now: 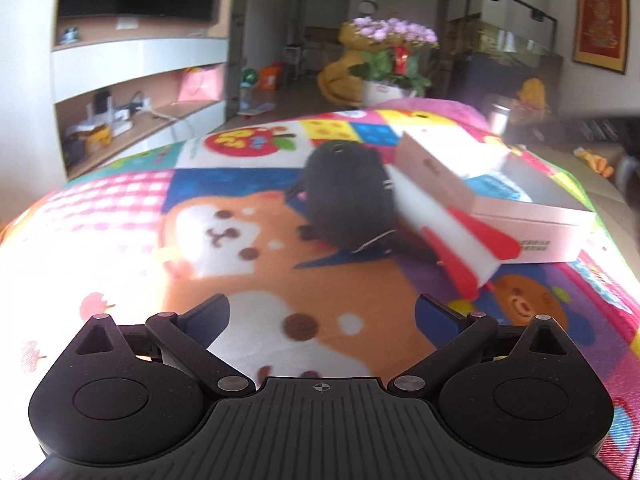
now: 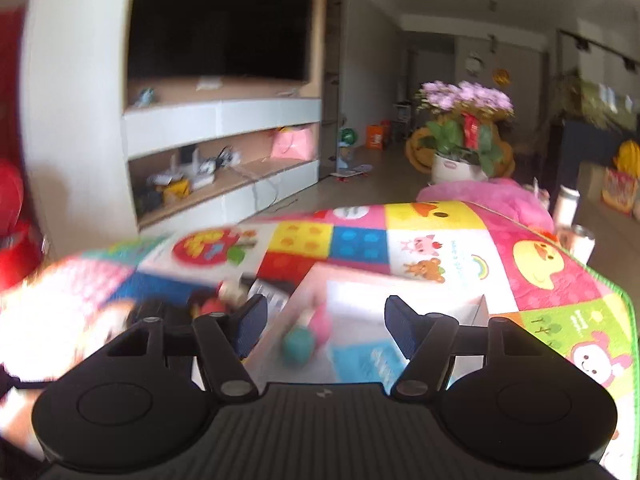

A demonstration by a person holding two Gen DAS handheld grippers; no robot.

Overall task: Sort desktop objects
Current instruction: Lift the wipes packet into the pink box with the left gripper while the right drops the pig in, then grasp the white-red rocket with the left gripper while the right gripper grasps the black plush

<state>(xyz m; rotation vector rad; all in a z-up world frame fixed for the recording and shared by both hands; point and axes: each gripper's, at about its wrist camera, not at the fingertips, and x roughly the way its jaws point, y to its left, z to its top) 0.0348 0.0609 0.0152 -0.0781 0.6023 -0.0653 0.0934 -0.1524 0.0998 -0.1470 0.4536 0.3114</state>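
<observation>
In the left wrist view a black pouch-like object lies on the colourful cartoon mat, beside a white and red object that leans on an open pink box. My left gripper is open and empty, short of the black object. In the right wrist view my right gripper is open and empty above the pink box. A teal and pink item lies inside the box, blurred. Small red and beige items lie left of the box.
A blue card lies in the box. A flower pot and a metal cup stand beyond the mat's far edge. A TV shelf unit stands on the left. The mat drops off at its right edge.
</observation>
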